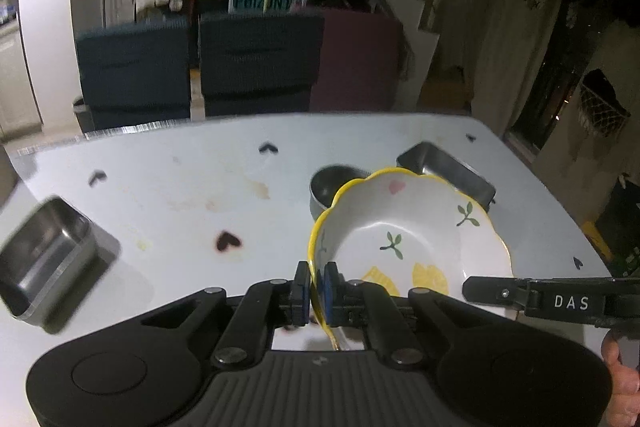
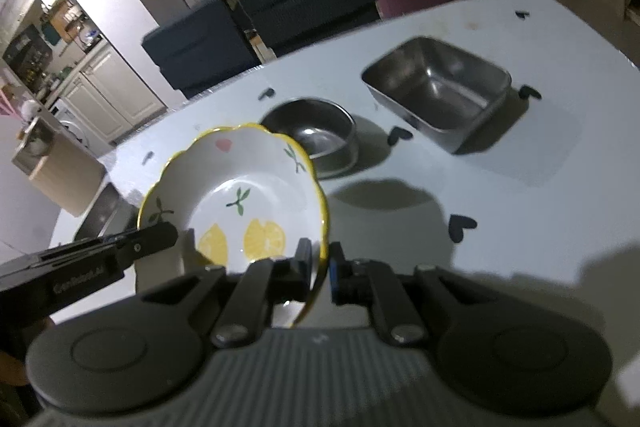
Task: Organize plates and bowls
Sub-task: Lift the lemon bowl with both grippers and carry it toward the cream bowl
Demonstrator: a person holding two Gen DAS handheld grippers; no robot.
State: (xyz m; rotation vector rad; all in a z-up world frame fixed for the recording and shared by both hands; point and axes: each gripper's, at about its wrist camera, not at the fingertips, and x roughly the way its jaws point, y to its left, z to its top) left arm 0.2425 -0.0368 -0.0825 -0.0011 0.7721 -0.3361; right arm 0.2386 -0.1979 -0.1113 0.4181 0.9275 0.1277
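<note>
A white ceramic bowl (image 1: 408, 227) with a yellow scalloped rim and lemon and leaf prints is held above the white table (image 1: 180, 187). My left gripper (image 1: 316, 285) is shut on its left rim. My right gripper (image 2: 320, 263) is shut on its right rim; the bowl also shows in the right wrist view (image 2: 240, 187). A round steel bowl (image 2: 316, 135) stands just behind it. A rectangular steel tray (image 2: 440, 87) stands further back right. Another rectangular steel tray (image 1: 44, 255) stands at the left.
The table (image 2: 520, 227) carries dark heart-shaped marks (image 1: 228, 241). Dark blue chairs (image 1: 200, 67) and a maroon chair (image 1: 360, 59) stand beyond the far edge. The table's right edge (image 1: 560, 207) drops to the floor.
</note>
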